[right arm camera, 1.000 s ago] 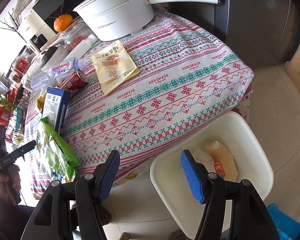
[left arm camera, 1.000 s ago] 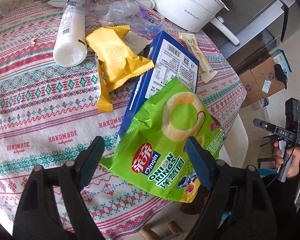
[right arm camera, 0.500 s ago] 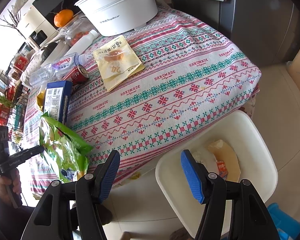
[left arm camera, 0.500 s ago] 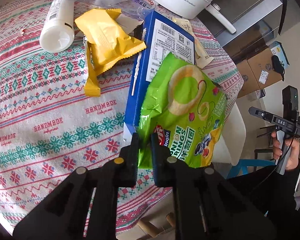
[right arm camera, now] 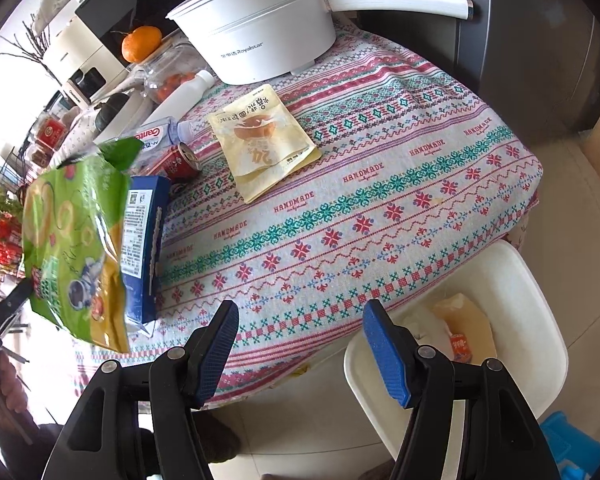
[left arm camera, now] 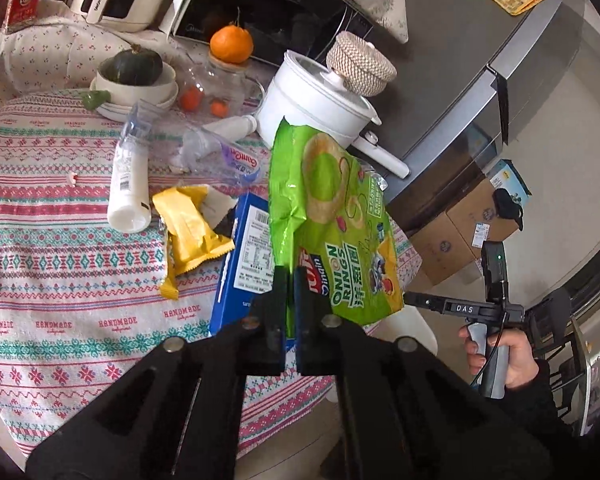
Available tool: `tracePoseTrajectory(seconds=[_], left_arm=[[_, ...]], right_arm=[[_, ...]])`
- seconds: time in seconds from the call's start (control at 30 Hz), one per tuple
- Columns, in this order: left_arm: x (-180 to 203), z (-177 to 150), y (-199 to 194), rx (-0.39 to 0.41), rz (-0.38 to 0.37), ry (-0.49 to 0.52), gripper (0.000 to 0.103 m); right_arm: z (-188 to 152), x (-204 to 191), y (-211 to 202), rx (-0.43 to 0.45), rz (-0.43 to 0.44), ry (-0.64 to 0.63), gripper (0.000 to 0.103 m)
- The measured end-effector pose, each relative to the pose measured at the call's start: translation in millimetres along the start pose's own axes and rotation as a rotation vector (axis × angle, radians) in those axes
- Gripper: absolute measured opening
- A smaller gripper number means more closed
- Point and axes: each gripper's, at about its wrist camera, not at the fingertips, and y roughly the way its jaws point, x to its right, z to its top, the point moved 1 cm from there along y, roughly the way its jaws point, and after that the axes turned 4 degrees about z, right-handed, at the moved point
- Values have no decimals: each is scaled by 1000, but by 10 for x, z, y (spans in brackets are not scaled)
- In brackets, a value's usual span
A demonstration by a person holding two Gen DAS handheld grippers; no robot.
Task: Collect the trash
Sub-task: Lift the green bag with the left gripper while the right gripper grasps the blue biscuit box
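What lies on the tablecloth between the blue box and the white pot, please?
In the right wrist view, a red can and a pale yellow pouch lie between the blue box and the white pot; a clear bottle sits alongside.

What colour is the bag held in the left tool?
Bright green bag, with yellow at the bottom; clearest in the left wrist view.

The left hand-held gripper has its jaws pinched nearly together on the onion rings bag, raised. The right hand-held gripper gapes wide, seemingly level, gripping nothing.
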Motion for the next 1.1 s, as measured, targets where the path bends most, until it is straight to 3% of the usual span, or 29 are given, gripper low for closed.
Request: tracePoseTrajectory(seconds=[0.17, 0.47, 0.7, 0.93, 1.1], left_arm=[[-144, 169, -338, 173, 127, -28, 3], [-499, 113, -362, 176, 330, -96, 3], [-629, 114, -433, 178, 380, -128, 4], [-658, 127, -418, 163, 361, -153, 4], [-666, 125, -413, 158, 360, -161, 4]], right_arm=[[82, -418, 131, 35, 29, -30, 83], [-41, -1390, 714, 39, 24, -38, 87], [-108, -1845, 1088, 53, 3, -25, 91], [-73, -1922, 1342, 57, -17, 39, 92], [-111, -2017, 1422, 68, -42, 16, 94]])
